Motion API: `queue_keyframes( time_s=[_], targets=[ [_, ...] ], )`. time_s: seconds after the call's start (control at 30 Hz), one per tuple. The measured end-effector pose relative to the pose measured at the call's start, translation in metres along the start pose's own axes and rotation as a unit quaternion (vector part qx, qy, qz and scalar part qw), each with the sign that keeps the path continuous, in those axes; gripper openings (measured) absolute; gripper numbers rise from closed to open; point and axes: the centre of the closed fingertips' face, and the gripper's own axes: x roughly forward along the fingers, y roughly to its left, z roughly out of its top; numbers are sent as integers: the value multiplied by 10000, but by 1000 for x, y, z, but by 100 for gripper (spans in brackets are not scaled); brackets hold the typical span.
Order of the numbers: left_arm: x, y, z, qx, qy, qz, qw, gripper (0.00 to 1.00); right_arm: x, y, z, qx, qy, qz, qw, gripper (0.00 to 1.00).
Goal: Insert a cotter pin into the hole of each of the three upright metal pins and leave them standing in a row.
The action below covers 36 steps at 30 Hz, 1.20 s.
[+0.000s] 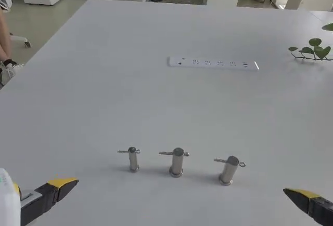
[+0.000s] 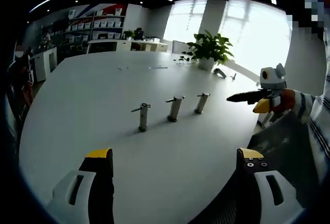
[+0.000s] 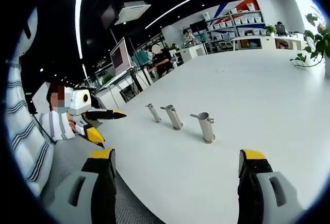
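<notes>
Three upright metal pins stand in a row on the white table [image 1: 156,96]: the left pin [image 1: 133,159], the middle pin [image 1: 177,162] and the right pin [image 1: 229,170]. Each has a cotter pin through its top. The same row appears in the left gripper view, left pin [image 2: 143,117] nearest, and in the right gripper view, right pin [image 3: 206,126] nearest. My left gripper [image 2: 175,157] is open and empty, near the table's front edge at the left. My right gripper [image 3: 176,159] is open and empty at the front right. Each gripper tip [image 1: 62,184] [image 1: 304,197] shows in the head view.
A white power strip [image 1: 213,63] lies further back on the table. A green plant sprig [image 1: 312,50] lies at the far right. A potted plant [image 2: 209,49] stands at the table's far end. A person sits in the background [image 3: 162,59].
</notes>
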Motion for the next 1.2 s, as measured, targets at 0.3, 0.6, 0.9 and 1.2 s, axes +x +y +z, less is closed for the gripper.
queue_keyframes(
  time_s=[0.3, 0.6, 0.9, 1.2],
  targets=[
    [-7, 2, -10, -733, 74, -25, 9973, 99, 3, -9, -5, -183, 432, -231, 9986, 98],
    [-12, 13, -2, -932, -83, 218, 9954, 99, 5, -12, -9, -35, 543, -154, 9984, 97],
    [-12, 11, 0, -1055, -116, 237, 9941, 97, 4, -17, -10, 7, 589, -212, 9980, 97],
    [-10, 11, -10, -1200, 149, 336, 9921, 97, 5, -14, -16, 39, 686, -193, 9974, 97]
  ],
)
